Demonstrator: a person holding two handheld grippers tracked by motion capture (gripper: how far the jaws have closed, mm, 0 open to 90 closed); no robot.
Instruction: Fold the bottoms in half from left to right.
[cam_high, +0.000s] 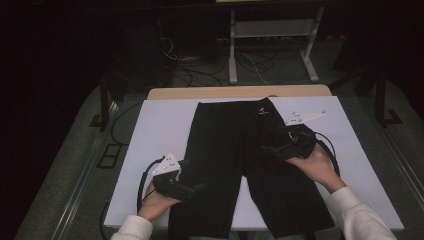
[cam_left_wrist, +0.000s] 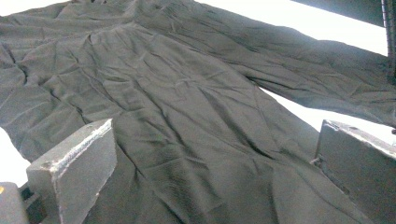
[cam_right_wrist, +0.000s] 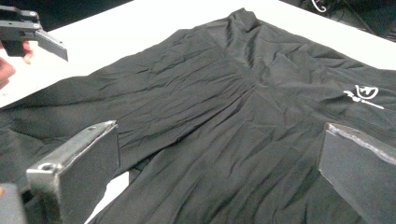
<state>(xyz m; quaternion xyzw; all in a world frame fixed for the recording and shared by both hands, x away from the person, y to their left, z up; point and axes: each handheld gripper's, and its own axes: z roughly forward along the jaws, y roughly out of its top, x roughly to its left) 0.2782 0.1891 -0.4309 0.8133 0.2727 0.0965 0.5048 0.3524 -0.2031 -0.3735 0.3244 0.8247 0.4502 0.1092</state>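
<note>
While claws gape, creased black shorts (cam_high: 235, 150)

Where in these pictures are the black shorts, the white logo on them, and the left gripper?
black shorts (cam_high: 225, 145): high view, on the left leg's cloth.
white logo (cam_right_wrist: 364, 95): right gripper view, on the print near the waistband.
left gripper (cam_high: 197, 188): high view, between its open jaws' tips.
</note>
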